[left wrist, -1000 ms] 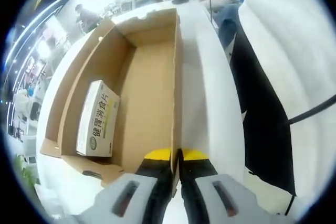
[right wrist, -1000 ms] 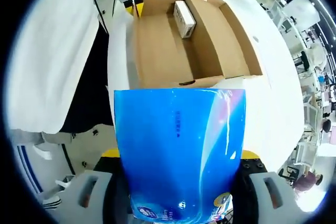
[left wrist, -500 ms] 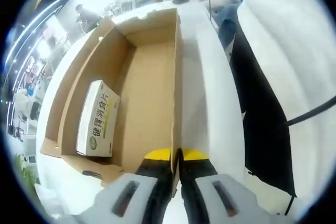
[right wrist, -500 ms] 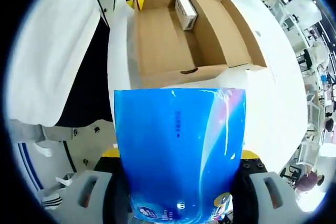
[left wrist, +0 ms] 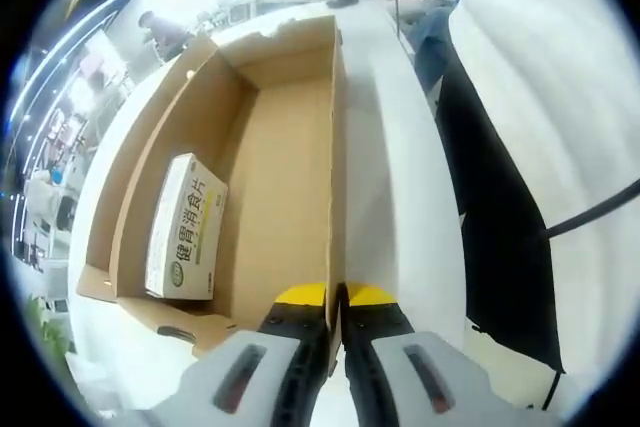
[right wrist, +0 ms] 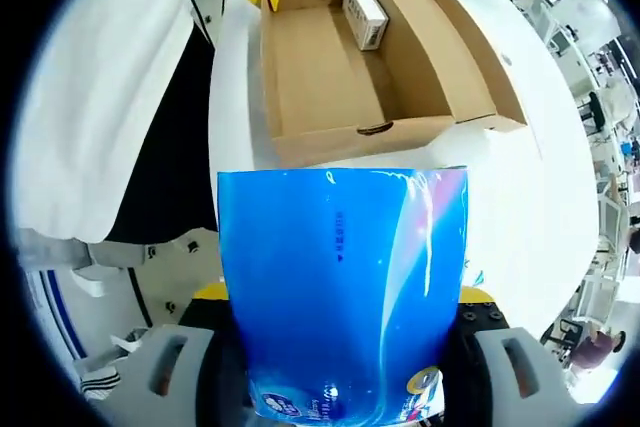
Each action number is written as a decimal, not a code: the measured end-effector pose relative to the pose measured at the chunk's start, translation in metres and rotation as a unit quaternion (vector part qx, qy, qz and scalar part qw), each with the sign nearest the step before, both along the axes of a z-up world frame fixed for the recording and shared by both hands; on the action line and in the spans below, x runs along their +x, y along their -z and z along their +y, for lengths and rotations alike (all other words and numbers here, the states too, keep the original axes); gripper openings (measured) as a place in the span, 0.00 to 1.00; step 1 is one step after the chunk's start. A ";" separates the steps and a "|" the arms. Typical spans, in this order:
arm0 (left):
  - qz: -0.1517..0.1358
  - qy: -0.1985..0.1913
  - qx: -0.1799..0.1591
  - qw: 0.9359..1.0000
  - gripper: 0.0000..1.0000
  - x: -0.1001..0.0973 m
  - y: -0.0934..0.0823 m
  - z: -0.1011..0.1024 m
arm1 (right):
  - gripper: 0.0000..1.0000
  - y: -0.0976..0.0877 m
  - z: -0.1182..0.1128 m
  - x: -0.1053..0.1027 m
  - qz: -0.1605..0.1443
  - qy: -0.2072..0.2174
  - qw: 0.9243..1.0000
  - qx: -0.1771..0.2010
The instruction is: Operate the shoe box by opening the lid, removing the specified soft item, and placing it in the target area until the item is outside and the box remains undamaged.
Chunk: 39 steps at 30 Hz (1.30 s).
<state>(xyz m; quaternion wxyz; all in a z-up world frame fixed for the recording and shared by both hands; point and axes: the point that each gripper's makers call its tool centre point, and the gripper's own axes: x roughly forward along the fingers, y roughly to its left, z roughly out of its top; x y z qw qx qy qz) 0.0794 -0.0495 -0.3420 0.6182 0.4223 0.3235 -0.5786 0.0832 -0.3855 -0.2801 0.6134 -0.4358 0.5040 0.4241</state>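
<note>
Right gripper view, right claw (right wrist: 342, 347) clamping glossy blue soft pack (right wrist: 342, 287) — open brown shoe box (right wrist: 330, 77) beyond, left claw (left wrist: 336, 319) pinching its wall.

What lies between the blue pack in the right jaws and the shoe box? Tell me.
In the right gripper view, bare white tabletop separates the blue pack from the shoe box; nothing sits on that strip.
</note>
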 end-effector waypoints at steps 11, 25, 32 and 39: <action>-0.003 -0.001 0.000 1.000 0.03 0.000 0.001 0.000 | 0.79 0.018 0.002 -0.010 0.026 -0.011 1.000 0.002; -0.004 -0.005 0.000 1.000 0.03 0.000 0.000 0.000 | 0.79 0.042 -0.002 -0.015 0.037 -0.057 0.998 -0.018; -0.005 -0.008 0.001 1.000 0.03 0.000 0.000 0.000 | 0.79 0.055 0.004 -0.021 0.043 -0.065 0.997 -0.009; -0.005 -0.009 0.002 1.000 0.03 0.000 0.001 0.000 | 0.80 0.067 0.004 -0.017 0.044 -0.078 0.996 -0.015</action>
